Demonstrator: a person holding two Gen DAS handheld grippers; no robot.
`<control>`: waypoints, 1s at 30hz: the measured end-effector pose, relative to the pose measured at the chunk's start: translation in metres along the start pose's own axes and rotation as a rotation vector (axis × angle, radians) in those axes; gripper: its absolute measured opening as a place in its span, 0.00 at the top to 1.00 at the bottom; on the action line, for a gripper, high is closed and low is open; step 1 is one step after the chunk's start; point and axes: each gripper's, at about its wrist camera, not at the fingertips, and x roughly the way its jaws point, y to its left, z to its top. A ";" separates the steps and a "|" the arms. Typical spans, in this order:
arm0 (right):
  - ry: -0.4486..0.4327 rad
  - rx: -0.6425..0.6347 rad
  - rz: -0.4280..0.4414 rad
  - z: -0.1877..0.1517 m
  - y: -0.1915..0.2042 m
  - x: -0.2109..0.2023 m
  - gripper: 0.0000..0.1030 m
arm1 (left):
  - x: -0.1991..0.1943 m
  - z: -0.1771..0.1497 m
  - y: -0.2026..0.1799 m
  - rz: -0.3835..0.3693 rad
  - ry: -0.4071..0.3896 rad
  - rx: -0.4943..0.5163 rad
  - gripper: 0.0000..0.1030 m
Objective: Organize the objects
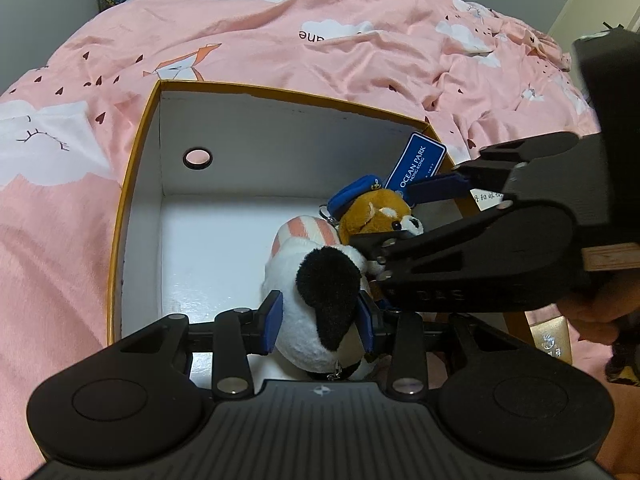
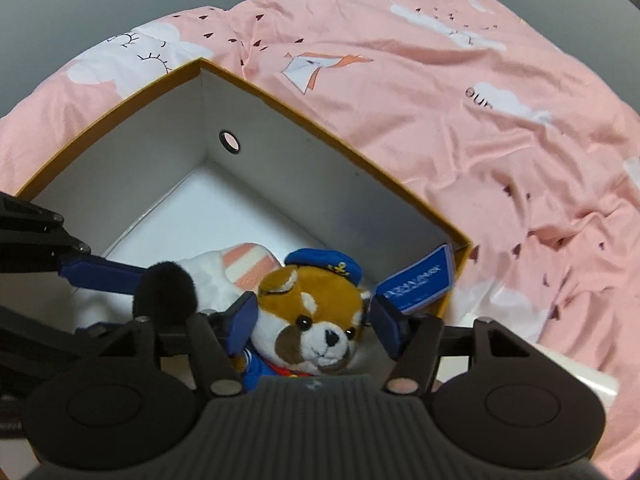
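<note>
Both toys already lie inside the orange-rimmed white cardboard box [image 1: 136, 184] on the pink printed bedspread [image 1: 280, 40], bunched in the box's near right corner. Your left gripper [image 1: 320, 322] has its jaws clamped on the white plush dog with a black ear [image 1: 316, 300], blue pads pressed into its sides; the dog's long axis runs away from you toward the box's far wall. Your right gripper [image 2: 314, 320] straddles the brown plush red panda in a blue sailor cap [image 2: 308, 312], jaws released, a gap showing beside each cheek. The panda faces up, right between those jaws, so the right hand seems free to lift clear. The right wrist view shows that gap; the left view hides it behind the gripper, but shows the blue Ocean Park tag [image 1: 416, 166] legibly against the box's right wall.
</note>
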 end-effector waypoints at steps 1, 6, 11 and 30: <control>0.004 0.005 0.003 0.000 0.000 0.003 0.42 | 0.000 0.000 0.000 0.000 0.001 -0.001 0.58; 0.003 0.076 0.018 -0.001 -0.004 -0.002 0.53 | 0.000 -0.001 0.002 -0.006 -0.003 -0.001 0.58; -0.064 0.201 0.094 0.001 -0.024 -0.041 0.54 | -0.001 -0.002 0.004 -0.015 -0.010 -0.009 0.58; -0.133 0.604 0.425 0.007 -0.076 -0.101 0.96 | 0.000 -0.003 0.007 -0.025 -0.013 -0.011 0.59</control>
